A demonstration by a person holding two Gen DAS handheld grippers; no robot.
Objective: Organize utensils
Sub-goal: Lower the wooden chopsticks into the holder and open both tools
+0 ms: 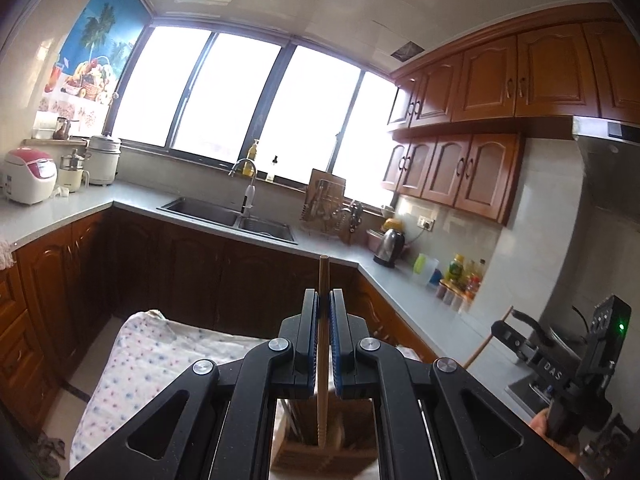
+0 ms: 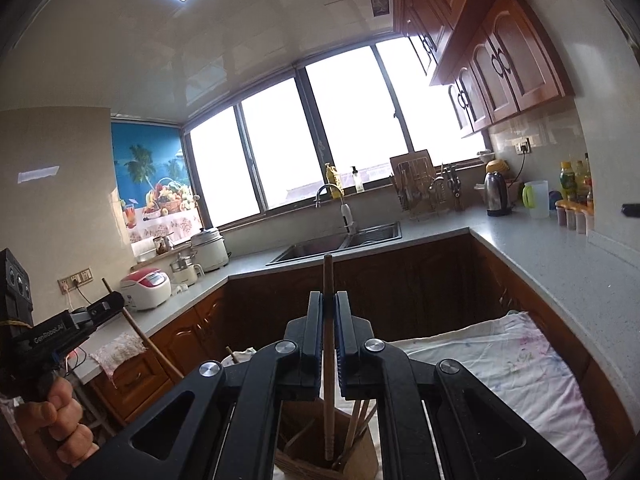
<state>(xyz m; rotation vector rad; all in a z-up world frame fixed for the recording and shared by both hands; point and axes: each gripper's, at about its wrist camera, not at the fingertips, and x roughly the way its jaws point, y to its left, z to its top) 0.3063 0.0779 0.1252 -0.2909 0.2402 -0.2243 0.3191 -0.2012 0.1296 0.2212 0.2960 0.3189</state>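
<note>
Left gripper (image 1: 324, 312) body hides chopstick (image 1: 323, 280) middle.

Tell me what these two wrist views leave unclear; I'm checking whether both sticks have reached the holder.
- Left wrist view: lower end of the left stick and most of the wooden holder, hidden behind the left gripper.
- Right wrist view: holder floor, blocked by the right gripper and frame edge.
- Right stick: bottom contact unseen.

Both the left gripper (image 1: 324, 312) and the right gripper (image 2: 329, 312) point forward and slightly up, each clamped on a thin wooden stick, each held by a bare hand (image 2: 56, 420).
</note>
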